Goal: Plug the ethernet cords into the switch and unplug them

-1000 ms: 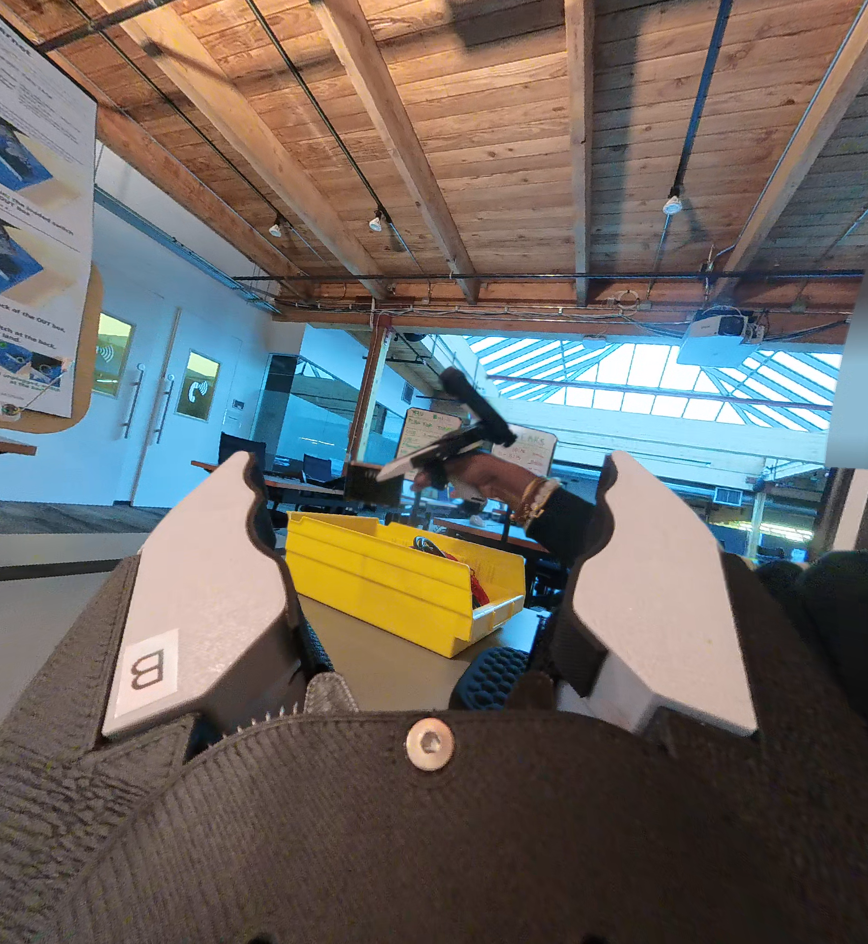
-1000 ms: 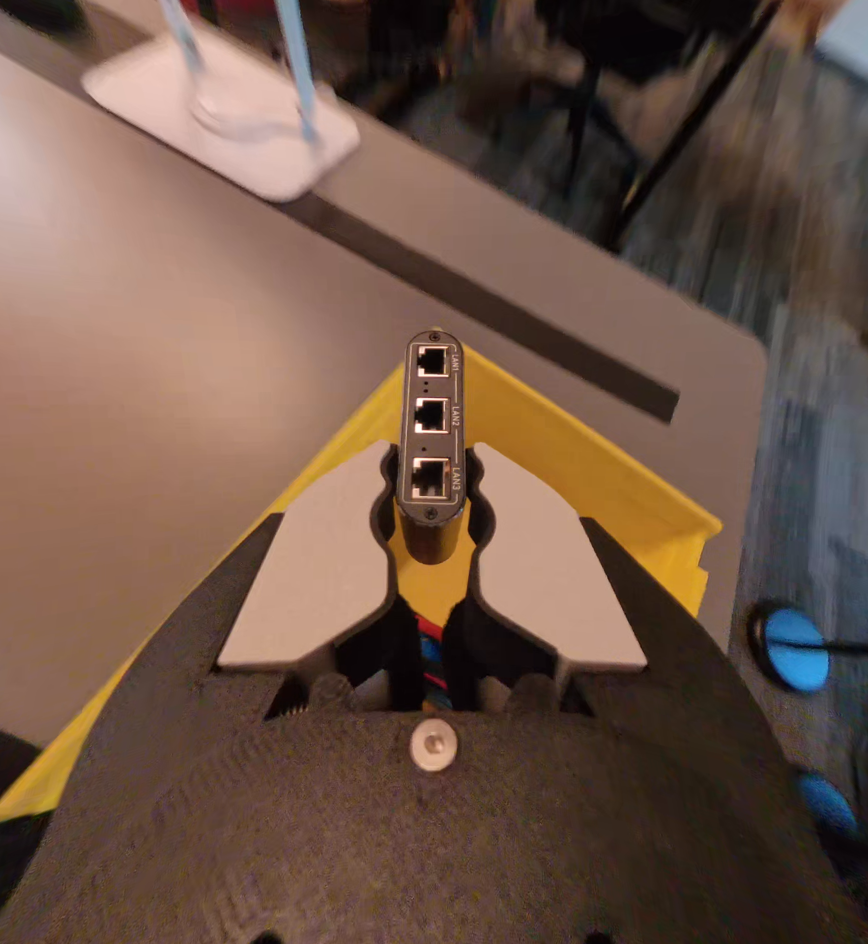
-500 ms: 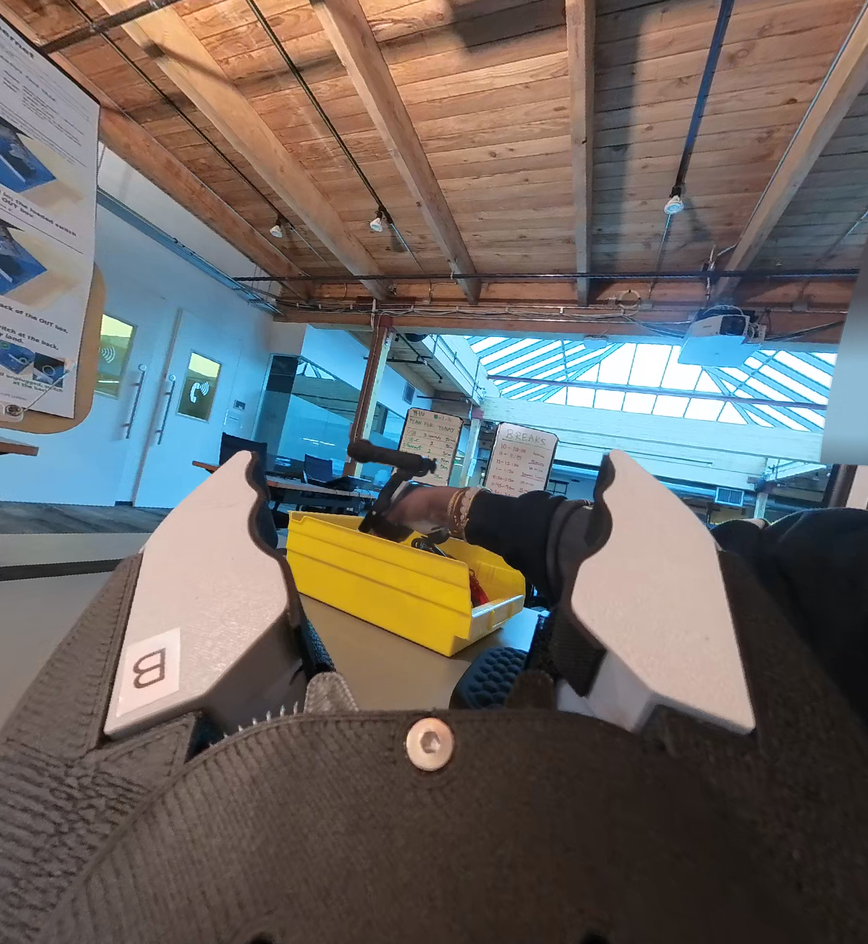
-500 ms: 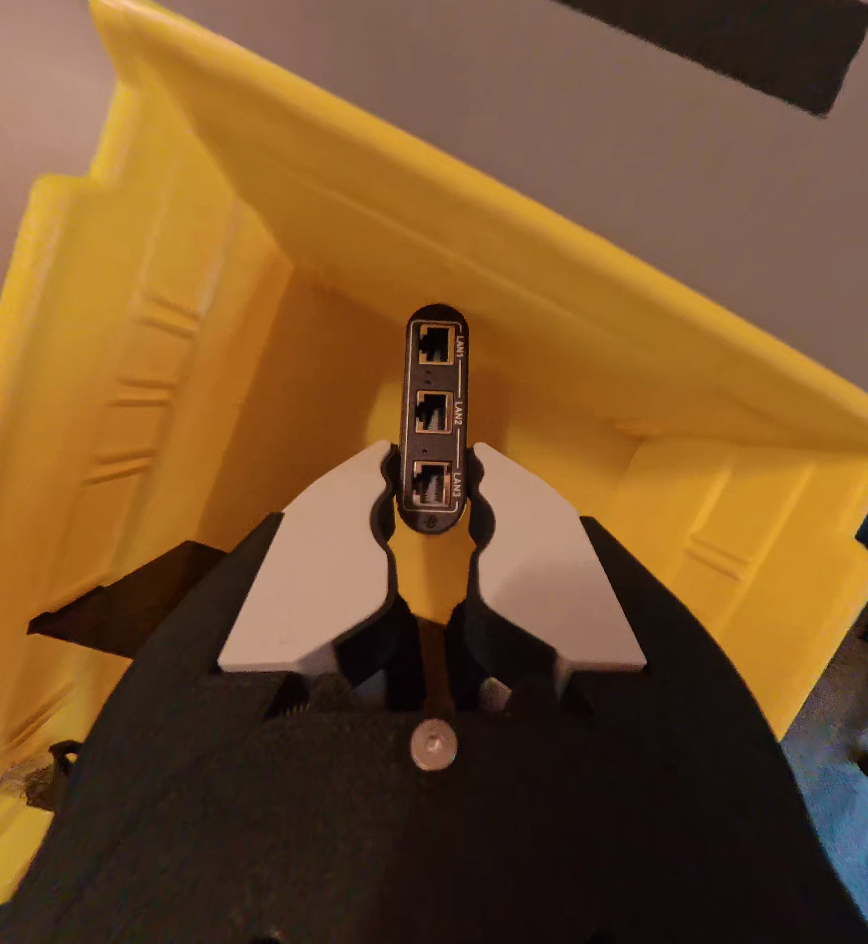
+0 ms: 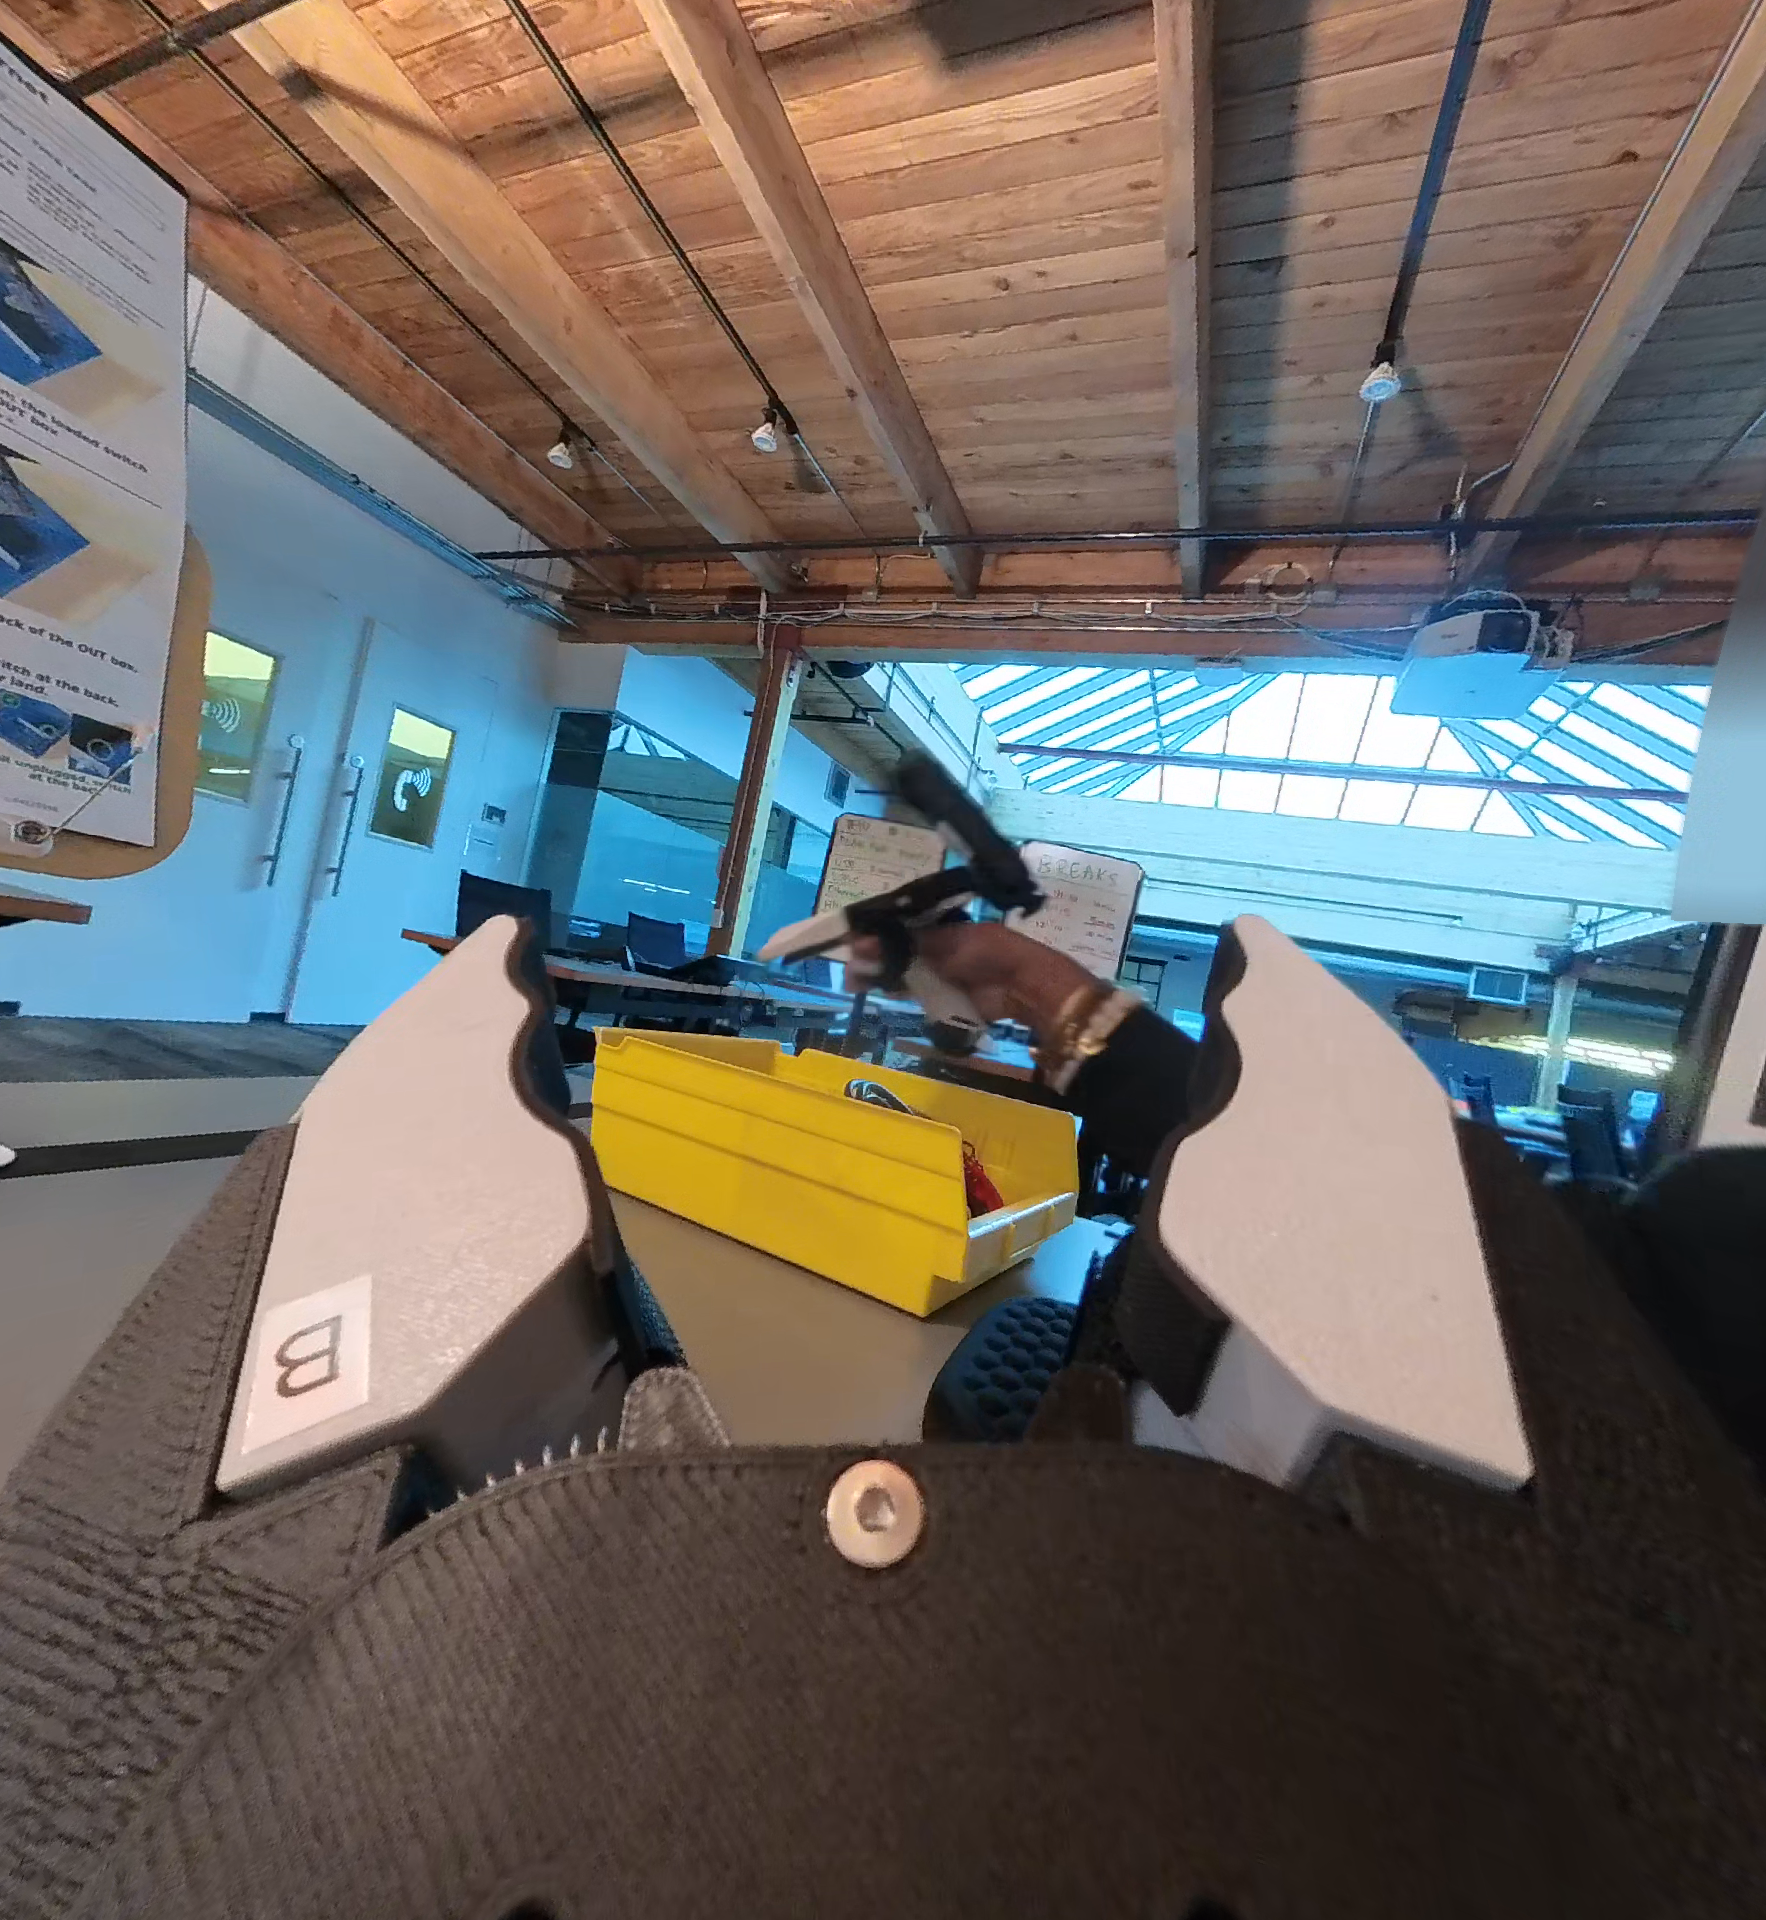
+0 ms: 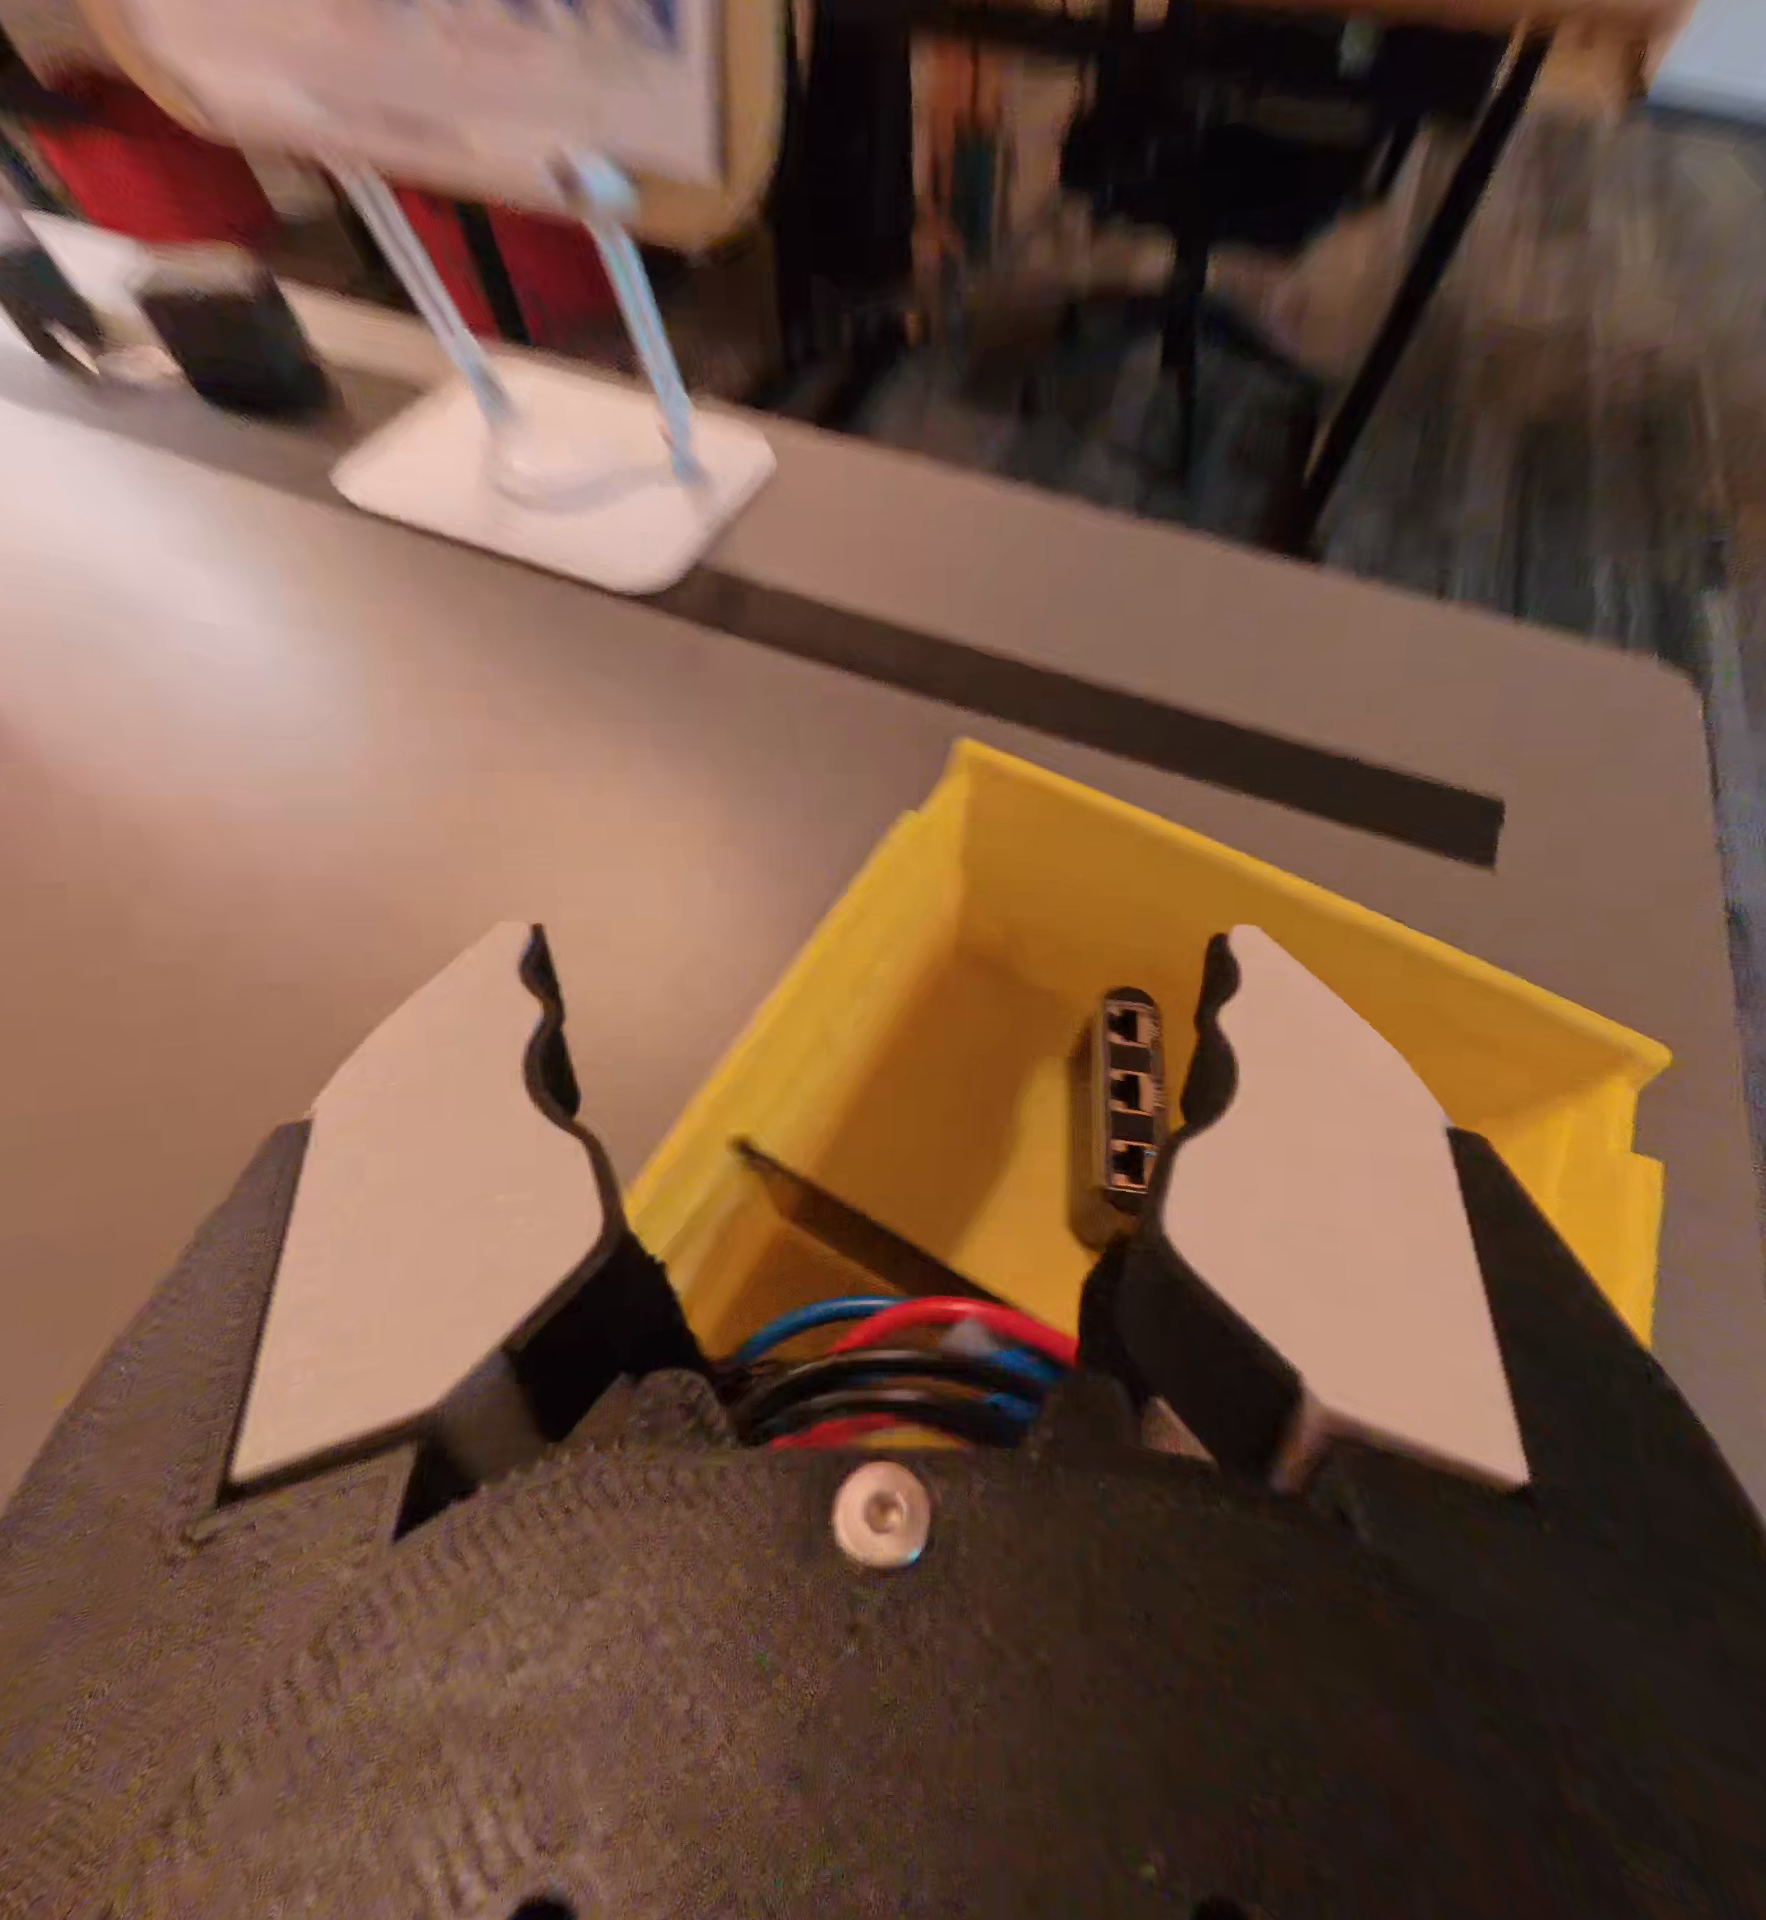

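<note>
In the right wrist view my right gripper [image 6: 874, 1023] is wide open above a yellow bin [image 6: 1263, 894] on the table. The dark switch [image 6: 1123, 1107], with three ports facing me, stands in the bin's far compartment, free of both pads. Red, blue and black ethernet cords [image 6: 900, 1371] lie coiled in the near compartment behind a dark divider [image 6: 848, 1216]. In the left wrist view my left gripper [image 5: 874, 1039] is wide open and empty, low over the table, looking at the yellow bin [image 5: 806, 1153]. The right gripper [image 5: 920, 894] shows there, blurred, raised above the bin in a person's hand.
A grey table [image 6: 339, 831] carries a dark strip [image 6: 1118, 717] behind the bin. A white stand base [image 6: 557, 488] with a poster board sits at the far left; the poster [image 5: 37, 468] also shows in the left wrist view. The table's right edge drops to the floor. From the right gripper's tips to the dark switch [image 6: 1123, 1107] is close to 12 centimeters.
My right gripper lowered the switch into the yellow bin, opened and let it go, then rose back above the bin. My left gripper stayed open and still.
</note>
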The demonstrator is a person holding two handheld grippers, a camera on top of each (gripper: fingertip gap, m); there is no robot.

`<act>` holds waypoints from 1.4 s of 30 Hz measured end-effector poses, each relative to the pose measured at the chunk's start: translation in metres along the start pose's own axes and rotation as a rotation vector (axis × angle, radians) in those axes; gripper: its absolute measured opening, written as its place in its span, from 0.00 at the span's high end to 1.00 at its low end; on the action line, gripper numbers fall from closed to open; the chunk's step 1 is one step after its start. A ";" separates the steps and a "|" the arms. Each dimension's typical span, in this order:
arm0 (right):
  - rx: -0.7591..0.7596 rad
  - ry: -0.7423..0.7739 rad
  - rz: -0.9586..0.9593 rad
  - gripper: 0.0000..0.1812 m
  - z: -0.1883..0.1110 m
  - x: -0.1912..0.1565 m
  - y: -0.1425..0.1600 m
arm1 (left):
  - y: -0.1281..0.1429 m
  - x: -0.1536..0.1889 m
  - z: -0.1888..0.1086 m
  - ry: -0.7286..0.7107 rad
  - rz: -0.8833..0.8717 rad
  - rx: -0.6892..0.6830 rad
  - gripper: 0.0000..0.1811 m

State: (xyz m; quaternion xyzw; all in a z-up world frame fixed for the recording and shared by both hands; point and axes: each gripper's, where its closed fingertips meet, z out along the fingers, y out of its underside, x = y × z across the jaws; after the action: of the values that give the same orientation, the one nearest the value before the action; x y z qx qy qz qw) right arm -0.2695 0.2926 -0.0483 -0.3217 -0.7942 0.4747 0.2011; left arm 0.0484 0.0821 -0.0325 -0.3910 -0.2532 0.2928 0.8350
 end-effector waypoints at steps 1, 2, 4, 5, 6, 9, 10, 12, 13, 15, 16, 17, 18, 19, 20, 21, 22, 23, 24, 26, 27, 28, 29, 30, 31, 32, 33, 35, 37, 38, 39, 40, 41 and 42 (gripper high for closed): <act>0.070 -0.010 -0.008 0.35 -0.014 -0.015 -0.003 | 0.000 0.000 0.000 -0.002 0.004 -0.002 0.35; 0.129 -0.018 -0.024 0.35 -0.028 -0.029 -0.003 | 0.001 0.000 0.000 -0.004 0.004 -0.003 0.35; 0.192 -0.042 -0.073 0.35 -0.050 -0.059 0.009 | 0.000 -0.001 0.000 -0.007 -0.001 0.000 0.35; 0.195 -0.054 -0.094 0.36 -0.058 -0.073 0.020 | 0.000 -0.001 -0.001 -0.007 -0.003 0.001 0.36; 0.184 -0.065 -0.109 0.37 -0.065 -0.085 0.033 | 0.000 -0.001 0.000 -0.008 -0.004 0.001 0.36; 0.131 -0.086 -0.128 0.45 -0.076 -0.112 0.073 | 0.001 -0.001 0.000 -0.008 0.000 -0.005 0.36; 0.112 -0.080 -0.134 0.47 -0.076 -0.117 0.086 | 0.002 -0.001 0.000 -0.009 0.001 -0.007 0.36; 0.049 -0.017 -0.182 0.53 -0.071 -0.118 0.112 | 0.003 -0.001 0.000 -0.010 0.002 -0.010 0.36; 0.025 0.026 -0.220 0.57 -0.068 -0.115 0.122 | 0.003 -0.001 0.000 -0.010 0.001 -0.011 0.36; 0.018 0.089 -0.291 0.67 -0.064 -0.112 0.128 | 0.004 -0.002 0.000 -0.012 0.001 -0.013 0.36; 0.024 0.108 -0.313 0.74 -0.062 -0.112 0.128 | 0.004 -0.002 0.000 -0.013 0.001 -0.014 0.36; 0.021 0.127 -0.330 0.84 -0.059 -0.111 0.127 | 0.004 -0.002 0.000 -0.013 0.001 -0.013 0.36; 0.017 0.157 -0.346 0.91 -0.058 -0.108 0.126 | 0.003 -0.002 0.000 -0.011 0.000 -0.010 0.36; 0.011 0.163 -0.369 0.91 -0.055 -0.108 0.125 | 0.002 -0.001 -0.001 -0.007 -0.002 -0.003 0.36; 0.007 0.165 -0.380 0.91 -0.053 -0.110 0.125 | 0.000 -0.001 -0.001 -0.003 -0.004 0.006 0.36; 0.005 0.165 -0.379 0.91 -0.051 -0.111 0.124 | -0.001 -0.001 -0.001 -0.002 -0.005 0.011 0.36; 0.005 0.163 -0.377 0.91 -0.049 -0.113 0.123 | 0.000 -0.001 -0.001 -0.005 -0.007 0.010 0.36; 0.007 0.159 -0.379 0.91 -0.047 -0.115 0.121 | 0.000 -0.001 -0.001 -0.005 -0.009 0.007 0.36; 0.011 0.156 -0.381 0.91 -0.044 -0.117 0.120 | 0.001 -0.001 -0.001 -0.004 -0.009 0.005 0.36; 0.011 0.156 -0.395 0.91 -0.038 -0.122 0.116 | 0.001 0.000 -0.001 -0.002 0.006 -0.001 0.36; 0.007 0.157 -0.410 0.91 -0.035 -0.126 0.115 | 0.002 0.001 0.000 -0.001 0.016 -0.005 0.36; 0.003 0.154 -0.425 0.90 -0.032 -0.130 0.113 | 0.002 0.001 0.000 0.002 0.026 -0.007 0.36; 0.003 0.146 -0.439 0.89 -0.029 -0.135 0.111 | 0.001 0.002 0.000 0.005 0.031 -0.007 0.36; 0.006 0.131 -0.449 0.89 -0.027 -0.141 0.109 | 0.000 0.003 0.000 0.009 0.033 -0.003 0.36; 0.010 0.113 -0.454 0.88 -0.024 -0.147 0.107 | -0.001 0.004 -0.001 0.011 0.031 0.001 0.36; 0.014 0.095 -0.457 0.88 -0.021 -0.154 0.105 | -0.003 0.004 -0.001 0.012 0.030 0.005 0.36; 0.017 0.078 -0.461 0.87 -0.018 -0.160 0.103 | -0.006 0.005 -0.002 0.012 0.033 0.011 0.36; 0.021 0.056 -0.477 0.87 -0.012 -0.173 0.099 | -0.013 0.006 -0.004 0.011 0.044 0.025 0.36; 0.019 0.036 -0.504 0.87 -0.006 -0.188 0.095 | -0.025 0.008 -0.007 0.013 0.049 0.051 0.36; 0.020 0.025 -0.516 0.87 -0.003 -0.196 0.093 | -0.032 0.009 -0.008 0.014 0.051 0.070 0.36; 0.023 0.012 -0.521 0.87 0.000 -0.204 0.091 | -0.039 0.010 -0.010 0.013 0.056 0.088 0.36; 0.025 -0.004 -0.522 0.87 0.004 -0.213 0.088 | -0.047 0.010 -0.012 0.009 0.065 0.105 0.37; 0.031 -0.020 -0.524 0.87 0.007 -0.223 0.086 | -0.055 0.010 -0.014 0.002 0.078 0.120 0.37; 0.039 -0.033 -0.524 0.87 0.010 -0.232 0.084 | -0.063 0.010 -0.016 -0.006 0.091 0.135 0.37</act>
State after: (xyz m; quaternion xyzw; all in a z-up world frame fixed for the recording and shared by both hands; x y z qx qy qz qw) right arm -0.0835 0.1520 -0.1309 -0.0931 -0.8444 0.4267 0.3102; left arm 0.0838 0.0482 0.0107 -0.3442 -0.2172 0.3480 0.8445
